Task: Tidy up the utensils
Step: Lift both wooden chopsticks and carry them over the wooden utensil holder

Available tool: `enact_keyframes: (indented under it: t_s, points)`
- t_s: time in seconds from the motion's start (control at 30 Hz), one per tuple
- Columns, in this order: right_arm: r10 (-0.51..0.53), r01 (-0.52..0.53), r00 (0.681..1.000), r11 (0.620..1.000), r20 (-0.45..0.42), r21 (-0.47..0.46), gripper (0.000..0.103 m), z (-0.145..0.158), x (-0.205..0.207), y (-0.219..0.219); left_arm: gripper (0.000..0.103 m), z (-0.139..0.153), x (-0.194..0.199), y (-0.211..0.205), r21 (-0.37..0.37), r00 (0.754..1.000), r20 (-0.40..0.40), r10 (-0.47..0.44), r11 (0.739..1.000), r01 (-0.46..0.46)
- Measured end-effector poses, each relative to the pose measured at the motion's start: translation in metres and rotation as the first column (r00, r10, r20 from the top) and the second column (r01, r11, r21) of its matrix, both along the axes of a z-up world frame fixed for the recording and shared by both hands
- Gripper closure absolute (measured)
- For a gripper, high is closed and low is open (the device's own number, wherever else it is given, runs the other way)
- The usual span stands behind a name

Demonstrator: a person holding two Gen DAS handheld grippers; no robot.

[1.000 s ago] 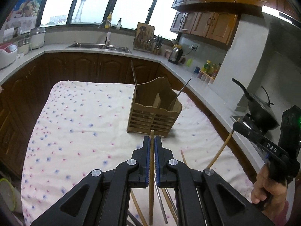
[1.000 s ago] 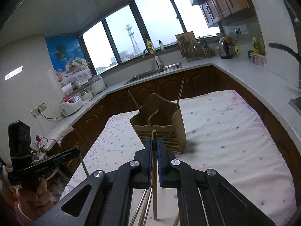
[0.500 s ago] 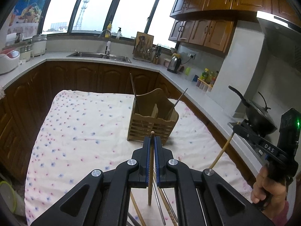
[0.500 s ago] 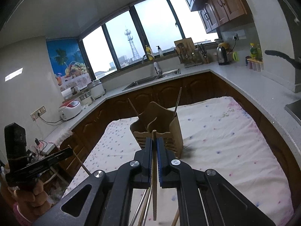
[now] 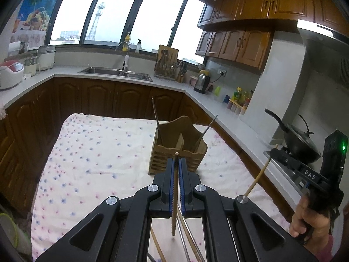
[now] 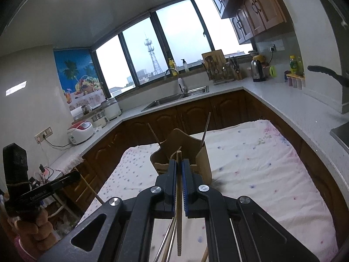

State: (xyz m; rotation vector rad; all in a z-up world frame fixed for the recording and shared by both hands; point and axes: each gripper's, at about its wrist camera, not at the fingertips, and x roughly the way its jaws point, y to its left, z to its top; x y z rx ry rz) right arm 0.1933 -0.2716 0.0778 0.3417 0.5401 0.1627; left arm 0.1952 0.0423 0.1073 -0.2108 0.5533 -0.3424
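A wooden slatted utensil holder (image 5: pixel 177 150) stands on the flowered cloth, with a thin utensil leaning in each side; it also shows in the right wrist view (image 6: pixel 185 152). My left gripper (image 5: pixel 176 163) is shut on a wooden chopstick (image 5: pixel 174 196), held upright above the cloth, short of the holder. My right gripper (image 6: pixel 179 166) is shut on another wooden chopstick (image 6: pixel 179 207), also raised near the holder. Loose chopsticks (image 5: pixel 187 235) lie on the cloth below both grippers.
The table with the flowered cloth (image 5: pixel 98 152) is ringed by dark wooden cabinets and a grey counter. A sink (image 5: pixel 115 72), kettle (image 5: pixel 201 83) and black wok (image 5: pixel 301 144) stand on the counter. The other gripper shows at the right edge (image 5: pixel 322 174).
Both grippers have risen with their chopsticks, so the holder and table look lower and farther. The grips have not changed.
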Motion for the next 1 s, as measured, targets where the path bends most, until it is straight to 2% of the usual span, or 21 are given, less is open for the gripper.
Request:
enact_keyframes:
  t_s: [0.77, 1.0]
  points:
    - [0.004, -0.003, 0.999, 1.0, 0.045, -0.005, 0.098, 0.016, 0.03, -0.004, 0.101, 0.011, 0.024, 0.003, -0.018, 0.998, 0.06, 0.014, 1.0, -0.013]
    - [-0.006, 0.007, 0.998, 1.0, 0.061, -0.009, 0.098, 0.025, 0.045, -0.008, 0.101, 0.022, 0.035, 0.004, -0.018, 0.995, 0.095, 0.015, 1.0, -0.013]
